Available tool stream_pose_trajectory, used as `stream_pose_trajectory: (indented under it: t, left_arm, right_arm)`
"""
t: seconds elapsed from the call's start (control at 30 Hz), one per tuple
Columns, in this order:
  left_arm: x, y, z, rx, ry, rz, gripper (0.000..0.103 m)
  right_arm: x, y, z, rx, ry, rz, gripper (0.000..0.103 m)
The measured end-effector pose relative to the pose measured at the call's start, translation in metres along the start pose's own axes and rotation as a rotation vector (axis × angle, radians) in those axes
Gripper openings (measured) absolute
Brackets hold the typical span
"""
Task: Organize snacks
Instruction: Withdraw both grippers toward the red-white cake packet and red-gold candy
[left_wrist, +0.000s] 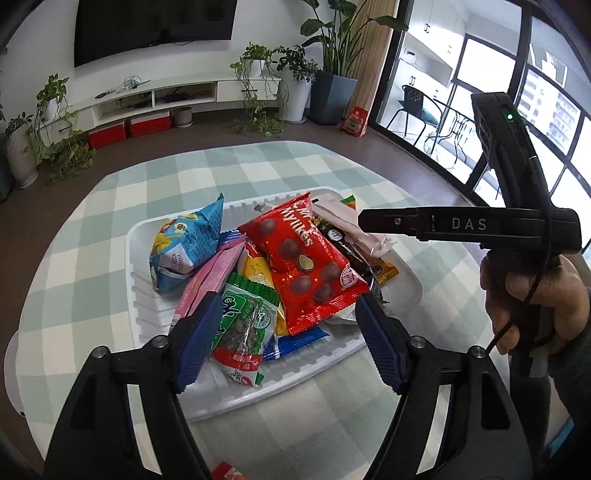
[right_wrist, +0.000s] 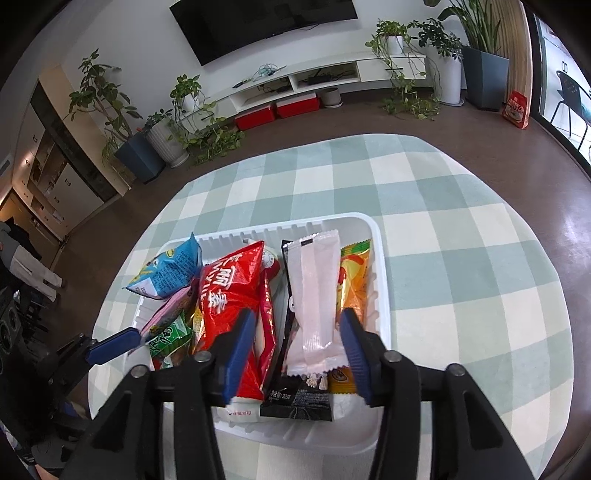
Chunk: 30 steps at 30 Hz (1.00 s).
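Left tongs (left_wrist: 284, 325), seen from their own wrist camera, stand with jaws well parted and nothing pinched, hovering over the near end of the white tray (left_wrist: 258, 391); the green nut packet (left_wrist: 245, 325) and the red chocolate-ball bag (left_wrist: 303, 258) lie below the gap, and we see neither pad pressing on them; right tongs (right_wrist: 297, 350) likewise stand parted and empty, straddling the lower end of the pale pink wrapper (right_wrist: 314, 295), which lies on a black packet (right_wrist: 297, 400); whether the pads graze that wrapper we cannot tell. Outward, the snacks already sit heaped in the tray: a blue chip bag (left_wrist: 188, 243) at the far left, a pink packet (left_wrist: 210, 277) beneath it, an orange packet (right_wrist: 354, 273) along the right wall, a blue-edged packet (left_wrist: 295, 341) under the red bag; the tray rests on a table (left_wrist: 110, 206) under a green-and-white checked cloth; a hand (left_wrist: 532, 295) grips the right tongs' handle at the edge of the left view. We judge the pile loose and overlapping; a closing jaw could catch two wrappers at once, or drag the slick red bag so that it slides and tips its neighbours over the low rim; the light tray itself could shift on the cloth if pushed sideways.
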<state>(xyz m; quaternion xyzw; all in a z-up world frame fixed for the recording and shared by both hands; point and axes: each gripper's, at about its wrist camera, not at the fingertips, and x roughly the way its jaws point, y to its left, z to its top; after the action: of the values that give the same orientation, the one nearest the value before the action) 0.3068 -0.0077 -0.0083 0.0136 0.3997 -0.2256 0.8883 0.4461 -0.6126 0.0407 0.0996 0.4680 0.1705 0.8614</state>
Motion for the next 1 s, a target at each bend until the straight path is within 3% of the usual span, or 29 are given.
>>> stream_pose_trajectory:
  t: [0.07, 0.13, 0.17, 0.33, 0.6, 0.77, 1.0]
  left_arm:
    - [-0.016, -0.001, -0.003, -0.001, -0.022, 0.006, 0.079]
    - [-0.034, 0.001, -0.01, -0.011, -0.038, 0.019, 0.094]
    - [-0.043, 0.003, -0.015, -0.023, -0.045, 0.033, 0.096]
    - [-0.08, 0.022, -0.061, -0.139, -0.047, 0.098, 0.098]
    - [-0.073, 0.032, -0.14, -0.356, 0.075, 0.176, 0.098]
    - [-0.056, 0.019, -0.145, -0.316, 0.106, 0.221, 0.098]
    - [-0.038, 0.01, -0.142, -0.272, 0.135, 0.248, 0.095]
  right_arm:
    - [-0.012, -0.003, 0.001, 0.012, -0.02, 0.001, 0.061]
    - [-0.025, -0.006, 0.0, 0.023, -0.035, 0.008, 0.063]
    - [-0.033, -0.007, 0.0, 0.028, -0.045, 0.015, 0.063]
    - [-0.084, -0.011, -0.025, 0.033, -0.119, 0.039, 0.076]
    - [-0.128, -0.002, -0.119, -0.013, -0.151, 0.018, 0.078]
    - [-0.136, -0.005, -0.172, 0.016, -0.127, -0.01, 0.078]
    - [-0.141, -0.003, -0.219, 0.015, -0.077, -0.017, 0.078]
